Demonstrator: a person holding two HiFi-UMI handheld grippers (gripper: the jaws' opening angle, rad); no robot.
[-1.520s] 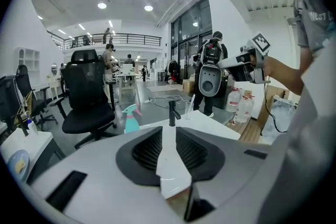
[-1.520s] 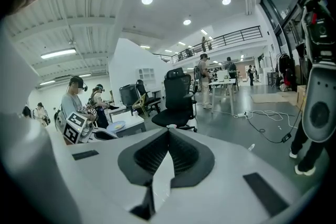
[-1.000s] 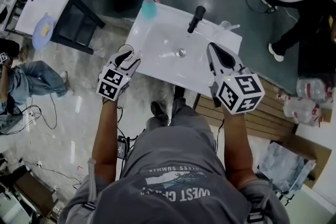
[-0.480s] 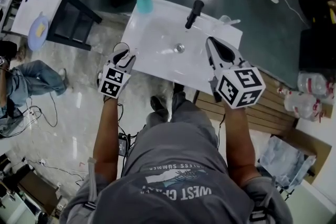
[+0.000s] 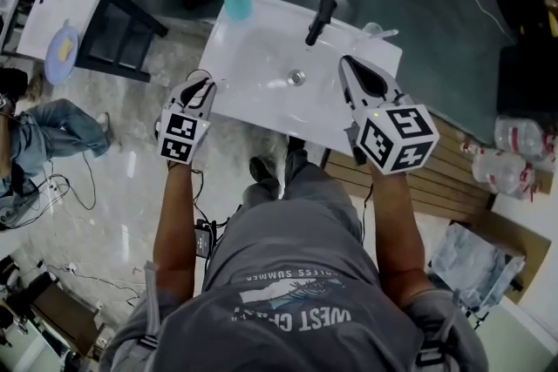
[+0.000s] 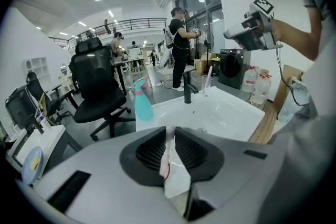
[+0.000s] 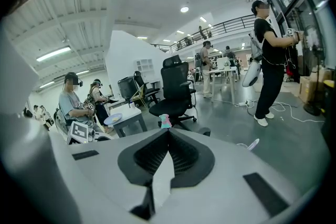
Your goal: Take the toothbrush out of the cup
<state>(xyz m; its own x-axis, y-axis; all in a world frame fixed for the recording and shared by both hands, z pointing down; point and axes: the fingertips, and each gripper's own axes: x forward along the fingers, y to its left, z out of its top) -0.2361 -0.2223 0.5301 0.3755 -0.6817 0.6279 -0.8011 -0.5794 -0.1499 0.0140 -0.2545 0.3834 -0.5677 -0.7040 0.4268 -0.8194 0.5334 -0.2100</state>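
A clear cup (image 5: 375, 34) holding a pale toothbrush (image 5: 387, 34) stands at the far right corner of the white sink (image 5: 261, 83); in the left gripper view the toothbrush (image 6: 209, 75) rises from the cup (image 6: 205, 87) beside the faucet. My left gripper (image 5: 205, 83) hovers at the sink's front left edge; its jaws are closing, a narrow gap still between them and nothing inside (image 6: 170, 129). Above the sink's front right stands my right gripper (image 5: 344, 63), shut and empty (image 7: 168, 131), well short of the cup.
A black faucet (image 5: 320, 20) stands at the back of the sink, a teal spray bottle (image 5: 237, 0) at its far left corner. A black office chair (image 6: 100, 86) and a white side table (image 5: 61, 13) stand beyond. Other people are around the room.
The left gripper's jaws have drawn in from wide open to a narrow gap, and it has drifted slightly left. The right gripper has barely moved. A bystander's feet have left the top right.
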